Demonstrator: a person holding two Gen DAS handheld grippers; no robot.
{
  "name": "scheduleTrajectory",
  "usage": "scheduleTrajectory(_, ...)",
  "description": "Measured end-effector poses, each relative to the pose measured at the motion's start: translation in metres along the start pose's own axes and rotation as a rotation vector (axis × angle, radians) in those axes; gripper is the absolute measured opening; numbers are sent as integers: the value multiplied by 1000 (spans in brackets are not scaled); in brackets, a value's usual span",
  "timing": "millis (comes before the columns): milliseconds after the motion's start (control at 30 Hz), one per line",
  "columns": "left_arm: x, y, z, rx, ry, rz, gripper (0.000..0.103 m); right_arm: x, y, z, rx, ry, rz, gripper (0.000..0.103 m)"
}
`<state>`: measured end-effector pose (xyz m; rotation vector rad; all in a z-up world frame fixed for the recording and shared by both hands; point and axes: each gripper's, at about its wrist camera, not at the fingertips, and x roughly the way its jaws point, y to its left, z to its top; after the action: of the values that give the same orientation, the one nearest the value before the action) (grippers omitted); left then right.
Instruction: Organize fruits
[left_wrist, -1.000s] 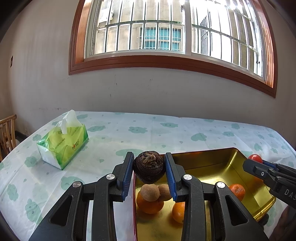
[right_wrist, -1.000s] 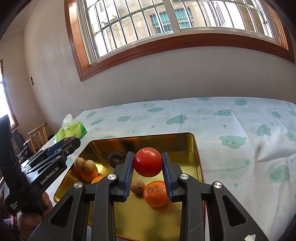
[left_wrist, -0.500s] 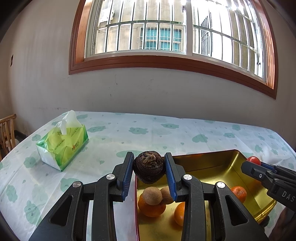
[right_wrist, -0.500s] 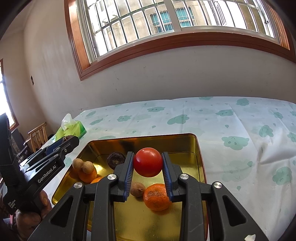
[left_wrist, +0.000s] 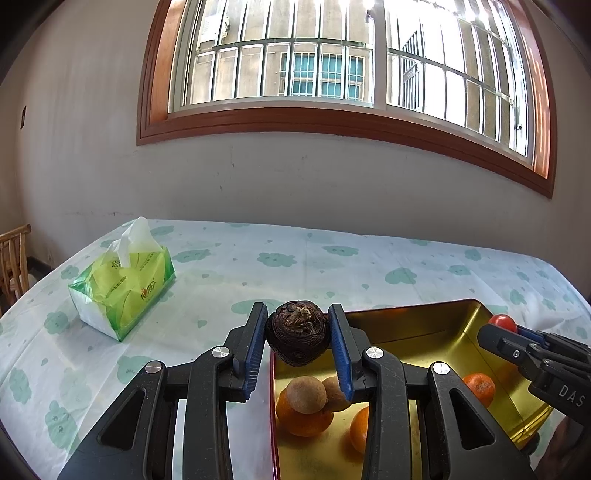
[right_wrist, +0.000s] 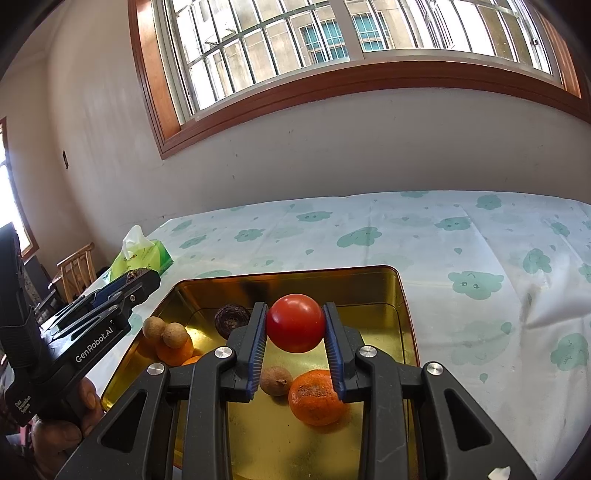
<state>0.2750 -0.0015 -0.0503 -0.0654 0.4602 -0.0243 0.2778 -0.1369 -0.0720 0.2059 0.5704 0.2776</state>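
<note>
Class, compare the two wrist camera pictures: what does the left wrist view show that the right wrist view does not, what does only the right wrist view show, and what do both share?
Only the left wrist view shows the whole dark brown fruit clamped in the left gripper.

Only the right wrist view shows a second dark fruit lying in the tin, a hand holding the left gripper, and the full red fruit clamped in the right gripper.

Both show the gold tin, oranges, small brown fruits, the green tissue pack, the clouded tablecloth and the barred window.
</note>
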Motion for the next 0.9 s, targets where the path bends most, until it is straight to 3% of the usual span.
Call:
scheduleTrajectory(233,0,1,-2,-4,-1,19,36,9,0,-1,4,9,6,28)
scheduleTrajectory(467,-3,2,-2,-6,-10,33,59,5,-3,0,12,-18,23,35)
scheduleTrajectory(900,-9,-2,0,5,-13,43,63,-22,-6,10,32,-47,46,42)
